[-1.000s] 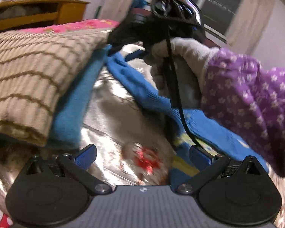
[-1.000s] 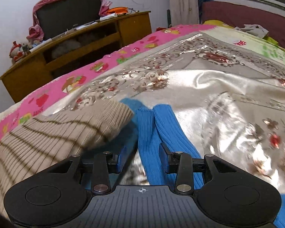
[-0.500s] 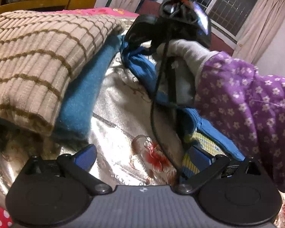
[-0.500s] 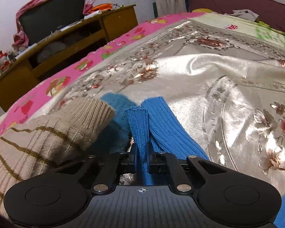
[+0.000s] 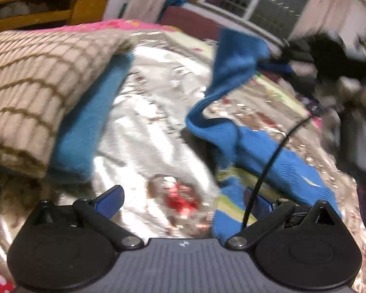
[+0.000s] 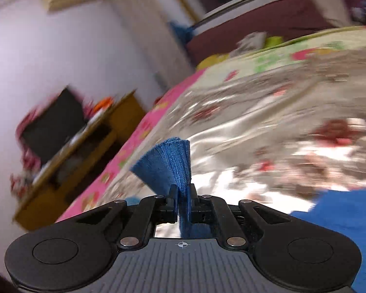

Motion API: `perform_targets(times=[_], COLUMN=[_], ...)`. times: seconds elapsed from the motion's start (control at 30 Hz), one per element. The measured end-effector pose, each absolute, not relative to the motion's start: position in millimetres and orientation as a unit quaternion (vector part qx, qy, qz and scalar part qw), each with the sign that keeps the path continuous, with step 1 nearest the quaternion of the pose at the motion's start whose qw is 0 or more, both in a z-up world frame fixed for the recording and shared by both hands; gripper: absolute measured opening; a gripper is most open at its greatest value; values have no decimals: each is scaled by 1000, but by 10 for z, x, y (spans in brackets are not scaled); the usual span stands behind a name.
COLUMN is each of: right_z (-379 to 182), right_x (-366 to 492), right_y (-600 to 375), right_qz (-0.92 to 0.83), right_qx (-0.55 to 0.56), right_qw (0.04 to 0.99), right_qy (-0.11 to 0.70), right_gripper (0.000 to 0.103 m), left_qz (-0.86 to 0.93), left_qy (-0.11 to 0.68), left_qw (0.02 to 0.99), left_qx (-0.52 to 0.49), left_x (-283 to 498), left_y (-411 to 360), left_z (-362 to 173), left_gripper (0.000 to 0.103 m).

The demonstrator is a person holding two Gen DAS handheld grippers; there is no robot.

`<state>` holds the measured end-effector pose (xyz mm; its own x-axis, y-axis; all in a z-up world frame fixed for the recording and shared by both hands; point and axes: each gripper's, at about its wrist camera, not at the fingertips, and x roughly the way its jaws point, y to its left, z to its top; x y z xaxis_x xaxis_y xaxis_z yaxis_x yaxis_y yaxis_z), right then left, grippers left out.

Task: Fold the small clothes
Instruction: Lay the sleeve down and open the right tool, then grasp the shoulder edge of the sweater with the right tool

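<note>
A blue knitted garment (image 5: 275,156) with yellow stripes lies on the shiny bedspread. My right gripper (image 6: 182,196) is shut on its ribbed blue cuff (image 6: 168,163) and holds it up in the air. In the left wrist view the right gripper (image 5: 278,64) shows at the upper right, with the cuff (image 5: 234,58) lifted and the cloth hanging down to the bed. My left gripper (image 5: 183,199) is open and empty, low over the bedspread, with its right finger next to the garment's striped part (image 5: 227,205).
A folded beige striped sweater (image 5: 31,85) lies on a folded teal garment (image 5: 85,131) at the left. The silver flowered bedspread (image 5: 146,122) covers the bed. A wooden cabinet (image 6: 68,156) with a dark screen stands by the wall. A black cable (image 5: 268,166) hangs across the left wrist view.
My right gripper closed on the blue cuff and has lifted it up and to the right, tilting as it rose. The left gripper stayed open and low.
</note>
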<state>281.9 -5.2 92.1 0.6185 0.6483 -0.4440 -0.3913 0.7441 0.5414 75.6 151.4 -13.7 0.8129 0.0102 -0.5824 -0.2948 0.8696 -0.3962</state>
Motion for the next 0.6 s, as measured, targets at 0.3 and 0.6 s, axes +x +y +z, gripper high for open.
perform_targets(times=[0.3, 0.6], right_z=[577, 128], right_x=[2408, 2217], right_y=[-1709, -2497], right_qz=[160, 115], right_qx=[329, 364], right_qw=[882, 864], right_qy=[298, 329], right_gripper=[7, 7], left_qz=[-25, -87], left_qy=[284, 324], left_qw=[937, 934], left_qx=[-202, -120], left_x=[805, 834], left_y=[999, 351], left_z=[206, 221], left_gripper=[103, 103])
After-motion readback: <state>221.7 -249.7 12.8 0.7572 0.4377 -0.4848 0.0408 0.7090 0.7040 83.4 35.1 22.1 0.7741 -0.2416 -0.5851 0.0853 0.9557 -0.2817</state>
